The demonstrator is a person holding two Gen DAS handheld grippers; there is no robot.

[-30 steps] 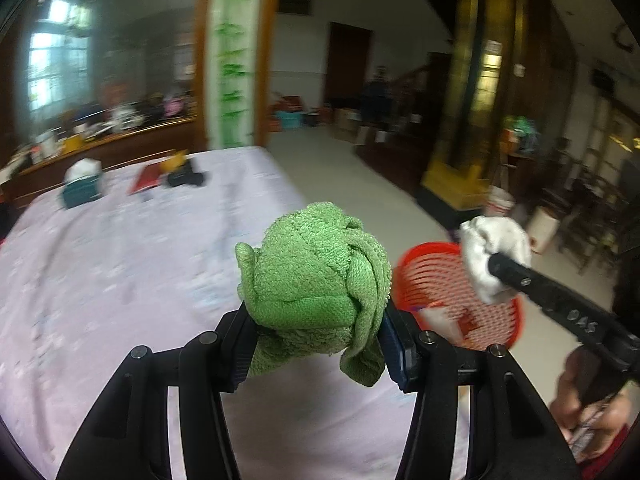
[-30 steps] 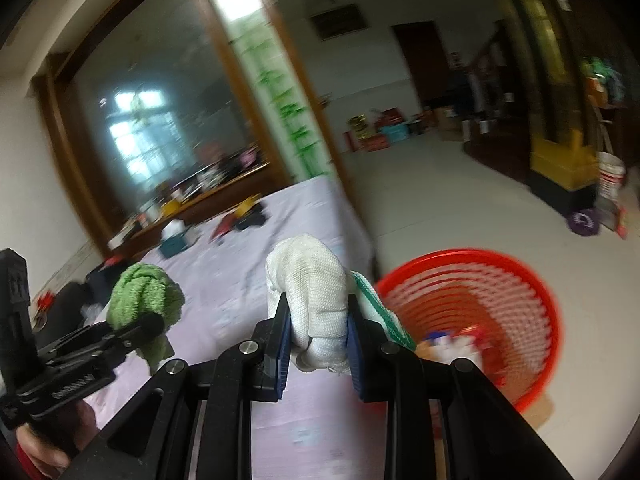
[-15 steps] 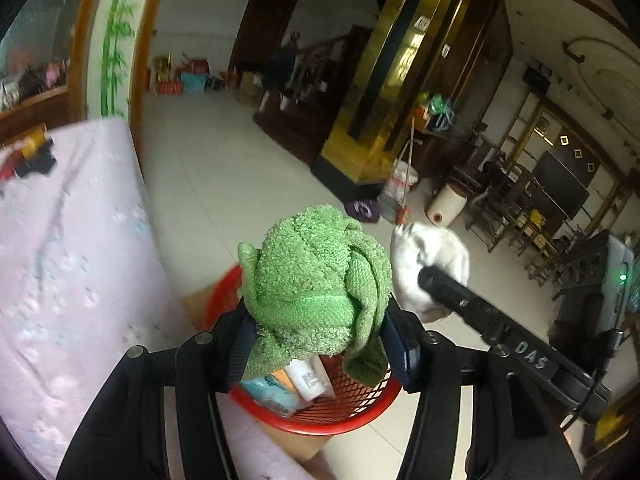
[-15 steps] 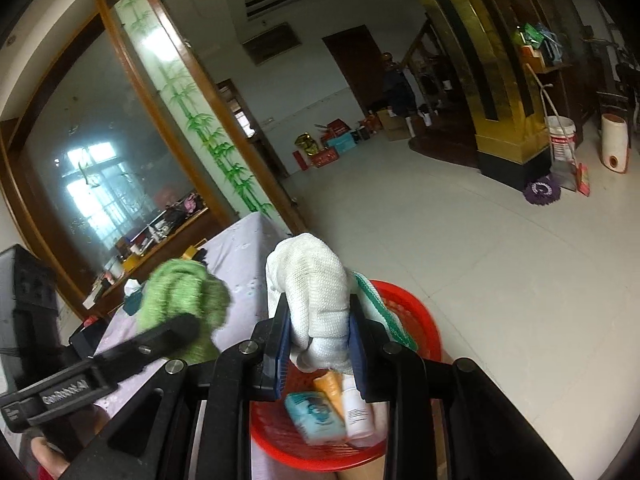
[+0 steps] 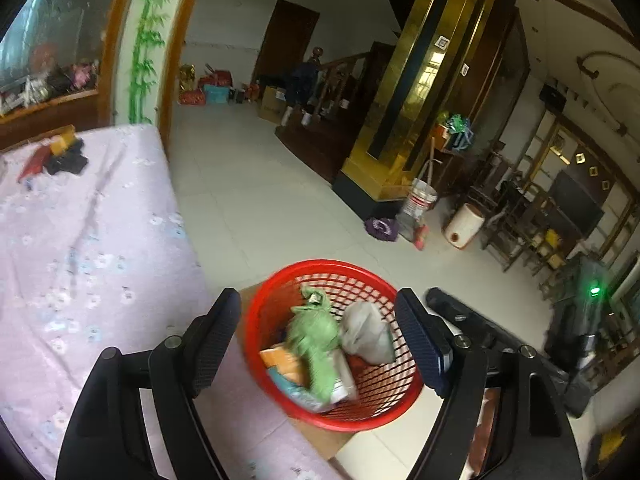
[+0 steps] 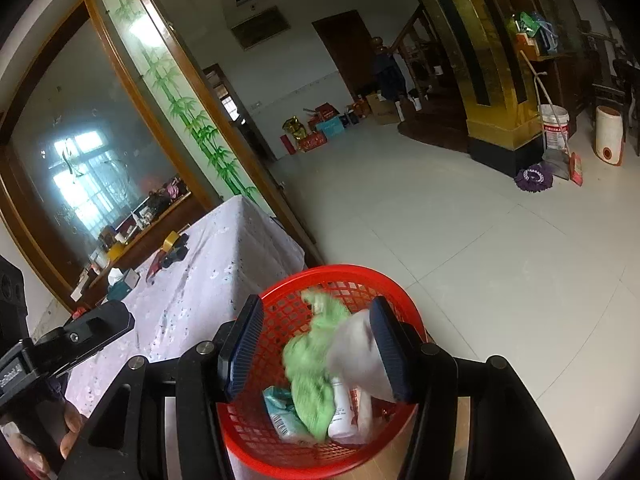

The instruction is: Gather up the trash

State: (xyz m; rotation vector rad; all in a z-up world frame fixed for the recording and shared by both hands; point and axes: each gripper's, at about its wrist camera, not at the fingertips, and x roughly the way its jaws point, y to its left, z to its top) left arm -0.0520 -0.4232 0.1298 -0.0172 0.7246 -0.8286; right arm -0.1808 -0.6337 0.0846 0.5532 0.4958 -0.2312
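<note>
A red mesh basket (image 5: pixel 332 266) (image 6: pixel 340 271) stands just past the table's corner, below both grippers. A green towel (image 5: pixel 316 336) (image 6: pixel 316 364) and a white cloth (image 5: pixel 366 332) (image 6: pixel 352 354), both blurred by motion, lie or drop inside it on top of a white bottle (image 6: pixel 340 408) and a teal packet (image 6: pixel 280 408). My left gripper (image 5: pixel 320 340) (image 6: pixel 68 340) hangs over the basket, its jaws opening with nothing gripped. My right gripper (image 6: pixel 316 350) (image 5: pixel 460 312) is also opening; the white cloth passes close by its right pad without being pressed.
A table with a lilac flowered cloth (image 5: pixel 80 260) (image 6: pixel 200 280) lies to the left, with a tape roll (image 6: pixel 170 240), a tissue box (image 6: pixel 122 280) and dark items at its far end. Tiled floor, a gold pillar (image 5: pixel 404 120), a bucket (image 5: pixel 420 200) and a mop head (image 6: pixel 530 176) lie beyond.
Both grippers swung from over the table to above the basket and opened. The green towel left the left gripper and the white cloth left the right one; both are now in the basket.
</note>
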